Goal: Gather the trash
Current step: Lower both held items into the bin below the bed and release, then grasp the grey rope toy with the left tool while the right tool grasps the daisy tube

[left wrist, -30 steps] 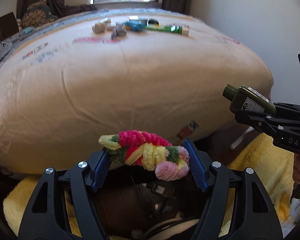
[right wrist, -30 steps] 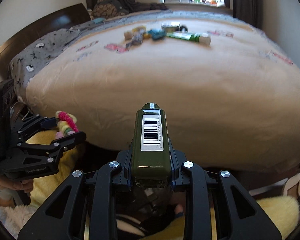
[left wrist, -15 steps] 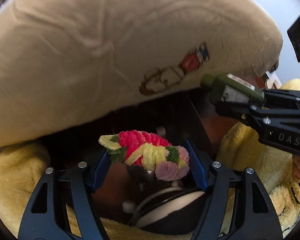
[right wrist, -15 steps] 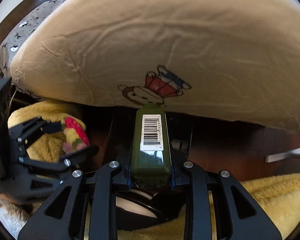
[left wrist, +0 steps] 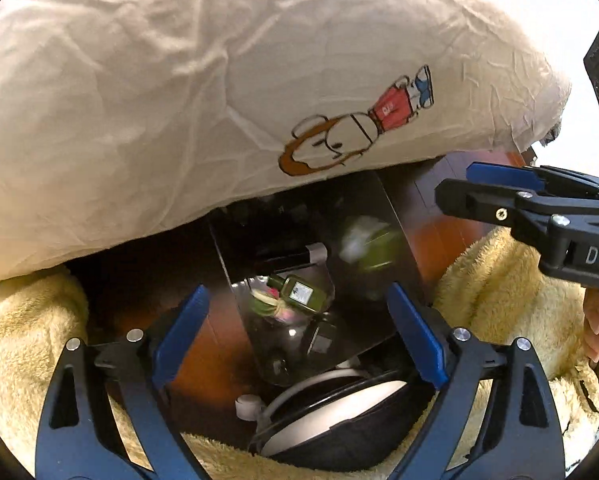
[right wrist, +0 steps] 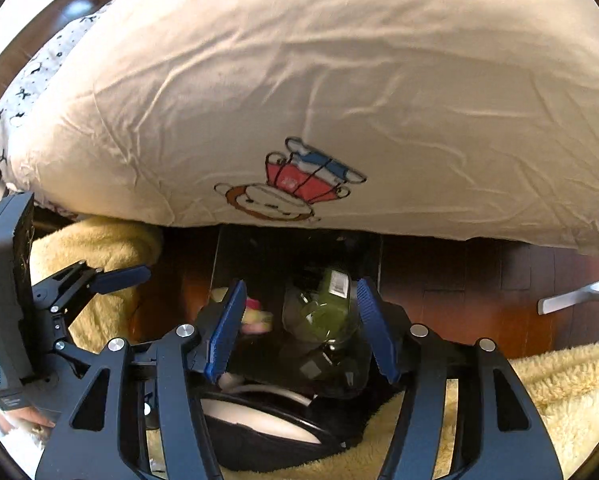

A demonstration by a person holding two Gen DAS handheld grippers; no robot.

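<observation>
Both grippers are open and empty above a dark trash bin [left wrist: 395, 312] that stands on the floor under the bed's edge. The small dark green bottle [left wrist: 299, 294] lies inside the bin with its white label up. The pink, yellow and green pipe-cleaner bundle [left wrist: 269, 306] lies beside it in the bin. My left gripper [left wrist: 299, 328] hovers over them. My right gripper [right wrist: 299, 328] hovers over the same bin [right wrist: 227, 256], with the bottle [right wrist: 331, 304] and the bundle [right wrist: 255, 314] below it. It also shows at the right of the left wrist view [left wrist: 499, 196].
A cream duvet [left wrist: 179, 80] with a cartoon print hangs over the bin from the bed. A yellow fleece [left wrist: 499, 280] covers the person's lap on both sides. A dark round object with a white face [left wrist: 339, 412] sits below the grippers. The floor [right wrist: 459, 300] is brown wood.
Both grippers have opened. The bottle and the pipe-cleaner bundle have dropped out of them into the bin. Both views have tilted further down toward the bin.
</observation>
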